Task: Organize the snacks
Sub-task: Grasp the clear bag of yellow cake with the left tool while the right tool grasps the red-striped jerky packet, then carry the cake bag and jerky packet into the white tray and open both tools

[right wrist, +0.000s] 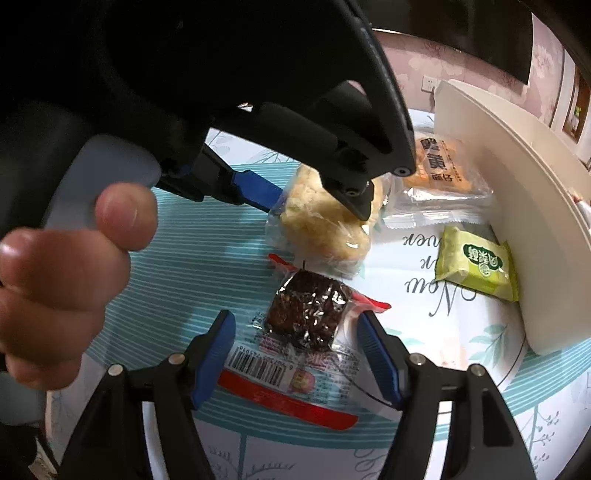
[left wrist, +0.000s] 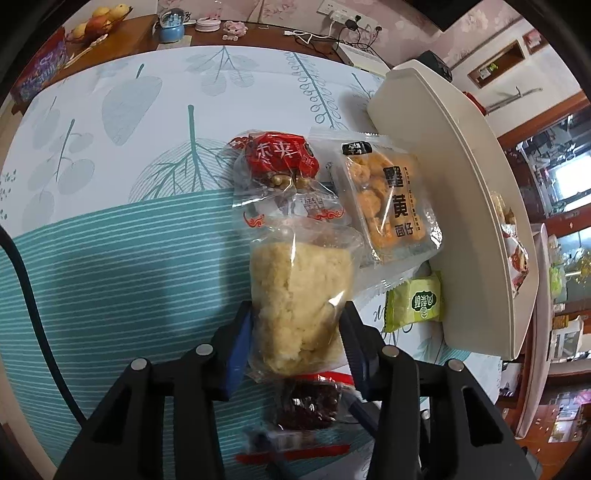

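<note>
My left gripper (left wrist: 297, 325) is shut on a clear-wrapped pale yellow crumbly cake (left wrist: 301, 302), also seen in the right wrist view (right wrist: 325, 221). My right gripper (right wrist: 295, 332) is open, its fingers on either side of a dark brown date snack (right wrist: 306, 317) in a clear and red wrapper, which also shows in the left wrist view (left wrist: 308, 404). A red-wrapped snack (left wrist: 282, 158), an orange egg-yolk snack pack (left wrist: 388, 199) and a green pack (left wrist: 415, 301) lie on the tablecloth beside a cream tray (left wrist: 461, 206).
The cream tray (right wrist: 517, 192) stands at the right and holds a few wrapped snacks (left wrist: 517, 258). At the table's far edge are a fruit bowl (left wrist: 98, 24), a blue globe ornament (left wrist: 171, 27) and a purple box (left wrist: 40, 74). The person's hand (right wrist: 62, 280) is at left.
</note>
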`<state>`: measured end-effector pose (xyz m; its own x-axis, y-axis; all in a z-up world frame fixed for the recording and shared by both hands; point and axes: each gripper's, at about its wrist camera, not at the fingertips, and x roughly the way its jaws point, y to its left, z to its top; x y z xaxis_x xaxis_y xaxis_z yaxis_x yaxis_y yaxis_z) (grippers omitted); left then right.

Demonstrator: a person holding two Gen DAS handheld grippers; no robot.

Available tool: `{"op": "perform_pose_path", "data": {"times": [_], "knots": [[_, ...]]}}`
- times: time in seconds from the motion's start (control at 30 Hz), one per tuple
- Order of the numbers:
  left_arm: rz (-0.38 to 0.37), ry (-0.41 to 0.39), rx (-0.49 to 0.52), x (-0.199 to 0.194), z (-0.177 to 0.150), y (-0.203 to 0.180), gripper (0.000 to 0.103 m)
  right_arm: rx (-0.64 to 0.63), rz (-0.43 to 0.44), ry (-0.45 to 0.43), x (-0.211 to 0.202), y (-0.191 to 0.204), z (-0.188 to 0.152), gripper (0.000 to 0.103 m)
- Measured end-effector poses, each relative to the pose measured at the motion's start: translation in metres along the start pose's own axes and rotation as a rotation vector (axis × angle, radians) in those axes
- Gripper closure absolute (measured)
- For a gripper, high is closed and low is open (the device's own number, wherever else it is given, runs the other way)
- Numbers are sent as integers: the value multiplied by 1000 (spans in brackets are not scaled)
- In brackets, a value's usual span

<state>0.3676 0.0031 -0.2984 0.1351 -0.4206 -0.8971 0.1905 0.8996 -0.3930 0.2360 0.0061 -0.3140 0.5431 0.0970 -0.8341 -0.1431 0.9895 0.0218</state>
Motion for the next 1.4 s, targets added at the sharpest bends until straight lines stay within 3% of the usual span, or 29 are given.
{"op": "perform_pose_path", "data": {"times": [0.1, 0.17, 0.53, 0.6, 0.87, 1.1, 1.4], "knots": [[-8, -12, -3, -3, -1, 1, 61, -37, -14, -8, -1, 4, -2, 64], [-13, -20, -8, -6, -3, 1, 61, -40, 4, -7, -3, 3, -3, 71], [-41, -44, -68, -22, -11, 4, 62, -77, 68, -13, -15, 5, -19, 89], [-41, -54, -76, -27, -14, 6, 62, -96, 73, -22, -18, 3, -21, 96], [-43, -97, -116, -53, -26, 8, 62, -126, 79, -34, -31, -4, -35, 97], [-45, -148, -125, -85, -34, 3, 62, -154, 94, -95, -41, -6, -19, 97], [-69, -237, -105, -119, -34, -21, 62, -188, 92, -191, -100, -35, -1, 97]]}}
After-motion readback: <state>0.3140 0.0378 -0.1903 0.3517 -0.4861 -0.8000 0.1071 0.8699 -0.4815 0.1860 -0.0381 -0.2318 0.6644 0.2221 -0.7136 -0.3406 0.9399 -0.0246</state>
